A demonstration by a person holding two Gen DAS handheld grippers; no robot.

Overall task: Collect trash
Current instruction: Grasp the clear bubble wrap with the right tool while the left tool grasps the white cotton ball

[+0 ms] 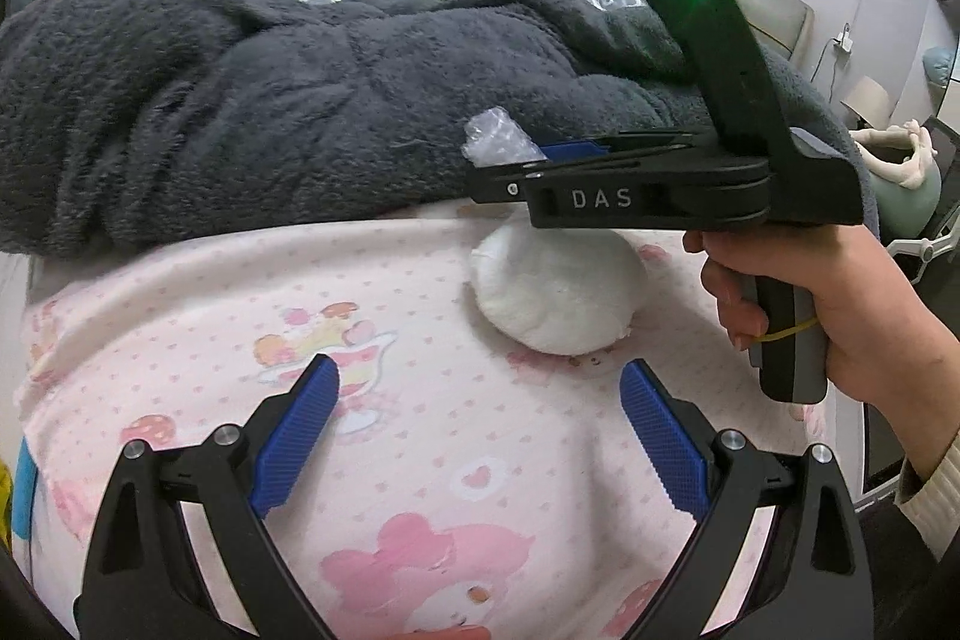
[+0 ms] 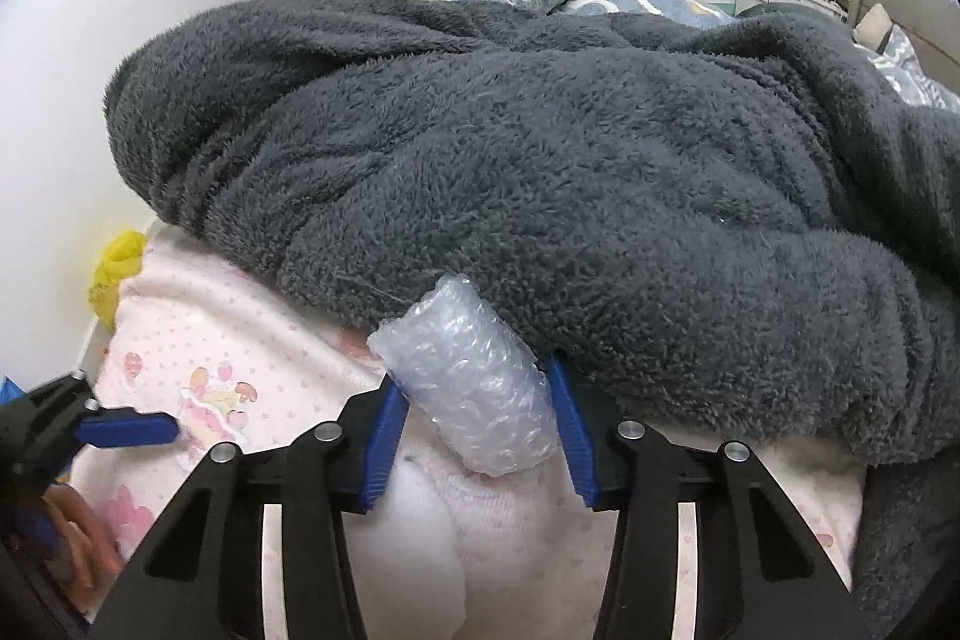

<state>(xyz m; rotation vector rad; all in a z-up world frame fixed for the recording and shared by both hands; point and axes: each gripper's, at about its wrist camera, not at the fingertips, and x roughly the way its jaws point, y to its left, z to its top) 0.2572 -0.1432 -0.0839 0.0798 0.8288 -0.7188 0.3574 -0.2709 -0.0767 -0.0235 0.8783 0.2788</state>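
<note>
The right hand-held gripper clamps a bubble-wrap roll against the grey fleece blanket; the left hand-held gripper hangs open over the pink bedsheet.

Both cameras ride on hand-held grippers and look steeply down, close over a pink printed sheet at the edge of a grey fleece blanket. The left wrist view faces the right gripper side-on from its left. The right wrist view looks straight into the blanket; both share sheet, blanket and probably the far dresser.
</note>
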